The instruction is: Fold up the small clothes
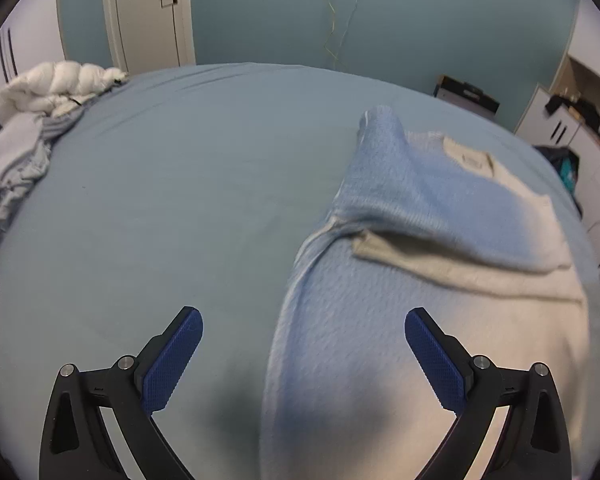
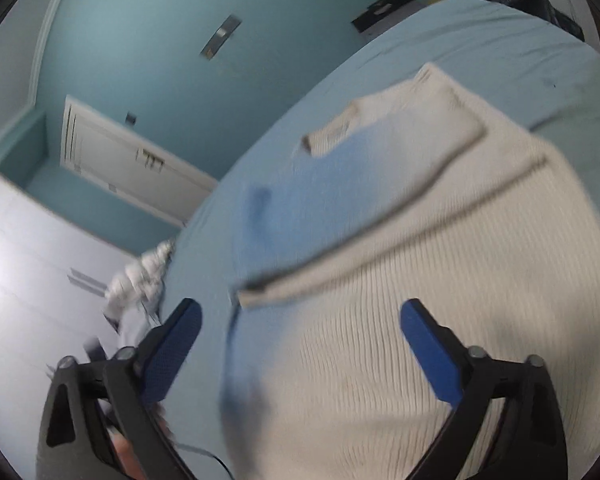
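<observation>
Left wrist view: knit sweater, blue fading to cream, lies on the bed from 6 to 2 o'clock. One sleeve is already folded across the chest, its cream cuff near frame centre. A second sleeve or shoulder part sticks up toward 1 o'clock; which, I cannot tell. White puffy bedding is bunched at 10 o'clock, well apart from the sweater.

Left tool: spread wide, nothing between the blue pads. It hovers over the sweater's left edge, one finger above bare sheet, the other above knit. Contact with the cloth not evident.

Right wrist view, blurred and tilted: right tool also wide open and empty, poised over the cream lower body of the sweater, with the folded sleeve running from 8 to 1 o'clock.

Judgement: next fold is probably hem toward collar, or the remaining side inward. To do it well, pinch both layers at matching points on the edge, lift together, keep the folded sleeve from sliding, and lay the crease straight. Loose knit stretches easily, so avoid dragging.
</observation>
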